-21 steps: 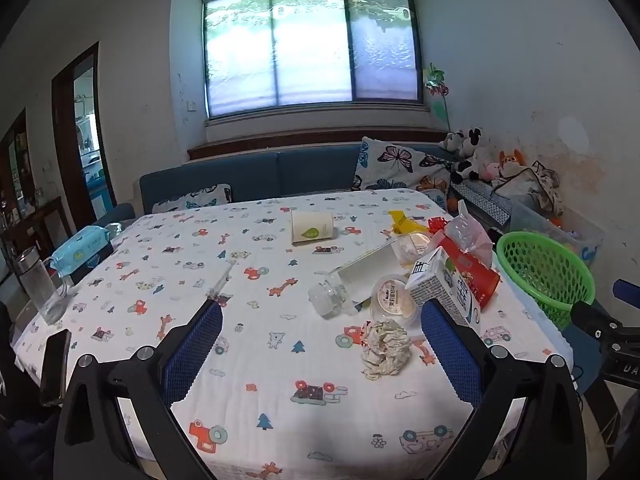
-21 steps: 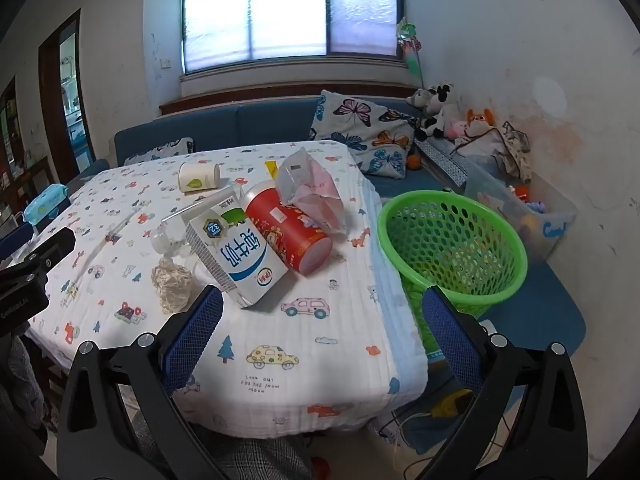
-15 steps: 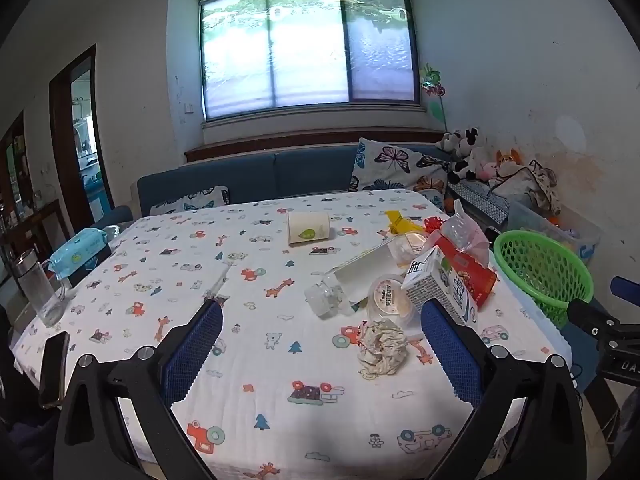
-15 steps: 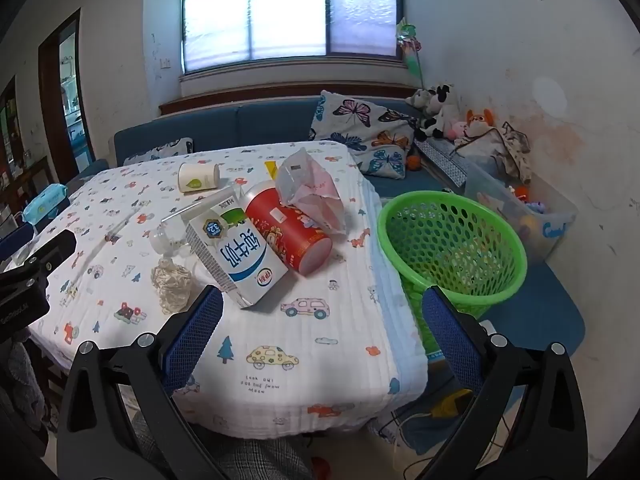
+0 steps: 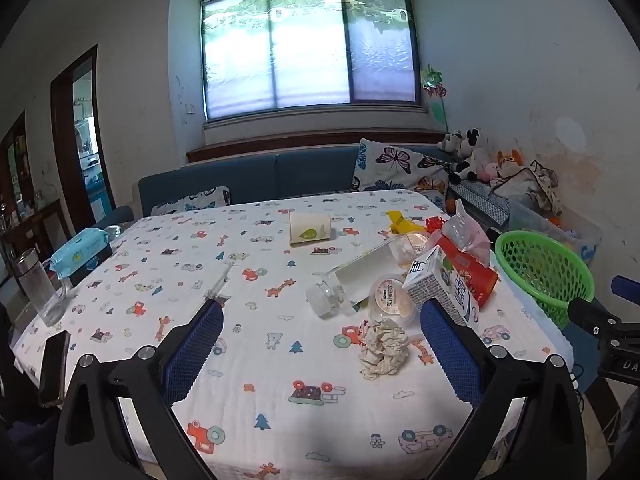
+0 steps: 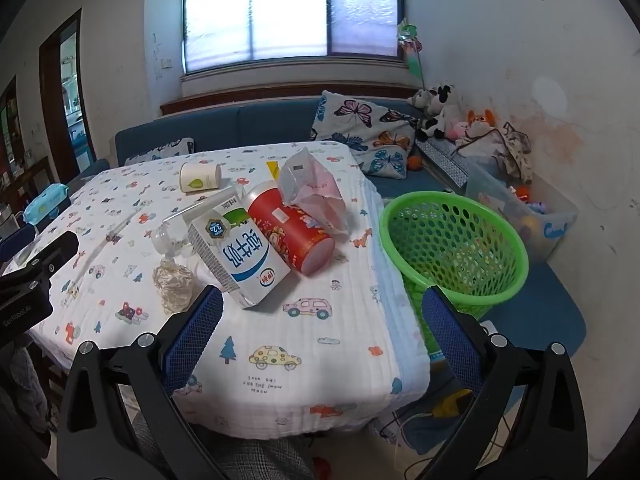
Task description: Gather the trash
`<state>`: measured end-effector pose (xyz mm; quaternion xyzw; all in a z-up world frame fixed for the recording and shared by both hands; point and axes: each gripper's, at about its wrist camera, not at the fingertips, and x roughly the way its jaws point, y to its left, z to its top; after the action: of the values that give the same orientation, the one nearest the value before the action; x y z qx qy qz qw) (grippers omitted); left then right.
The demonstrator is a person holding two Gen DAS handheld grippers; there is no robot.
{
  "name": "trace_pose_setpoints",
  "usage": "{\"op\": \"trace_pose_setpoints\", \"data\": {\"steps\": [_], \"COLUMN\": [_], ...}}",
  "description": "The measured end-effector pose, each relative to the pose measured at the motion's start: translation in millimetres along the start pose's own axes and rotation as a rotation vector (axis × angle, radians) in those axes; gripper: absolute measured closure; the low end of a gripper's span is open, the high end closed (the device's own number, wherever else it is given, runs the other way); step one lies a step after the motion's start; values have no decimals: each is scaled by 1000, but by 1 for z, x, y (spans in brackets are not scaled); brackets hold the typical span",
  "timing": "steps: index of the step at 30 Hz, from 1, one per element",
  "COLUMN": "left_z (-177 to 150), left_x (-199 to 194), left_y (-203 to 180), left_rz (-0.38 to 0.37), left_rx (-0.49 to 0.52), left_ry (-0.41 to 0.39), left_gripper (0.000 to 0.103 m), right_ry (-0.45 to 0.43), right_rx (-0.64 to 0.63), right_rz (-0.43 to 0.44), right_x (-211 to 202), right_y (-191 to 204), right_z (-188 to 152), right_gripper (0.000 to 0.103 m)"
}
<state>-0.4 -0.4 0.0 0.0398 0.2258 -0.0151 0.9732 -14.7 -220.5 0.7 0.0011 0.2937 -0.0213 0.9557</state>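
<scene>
Both tongs, left gripper (image 5: 320, 344) and right gripper (image 6: 322, 320), gape wide apart, holding nothing. Crumpled white paper wad (image 5: 382, 350) lies near the white-and-blue milk carton (image 6: 240, 256); green mesh plastic basket (image 6: 454, 248) sits right of the table.

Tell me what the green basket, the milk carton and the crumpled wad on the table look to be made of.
Green basket: moulded plastic, slightly glossy, judging by its even perforated wall and smooth rim.
Milk carton: coated paperboard, printed, with sharp folded edges and a faint sheen.
Crumpled wad: thin matte paper, probably tissue or a napkin, given its soft irregular creases; cloth cannot be ruled out.
</scene>
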Motion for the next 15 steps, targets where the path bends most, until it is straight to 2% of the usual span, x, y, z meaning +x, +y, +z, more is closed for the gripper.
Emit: {"op": "trace_pose_setpoints", "data": {"steps": [15], "left_z": [-2], "left_x": [1], "left_y": [-4], "left_rz": [-7], "left_rx": [8], "left_ry": [-1], "left_gripper": [7], "right_ry": [0], "right_rx": [2], "right_rz": [-4], "right_x": [2], "right_y": [2], "right_z": [0], "right_gripper": [4]}}
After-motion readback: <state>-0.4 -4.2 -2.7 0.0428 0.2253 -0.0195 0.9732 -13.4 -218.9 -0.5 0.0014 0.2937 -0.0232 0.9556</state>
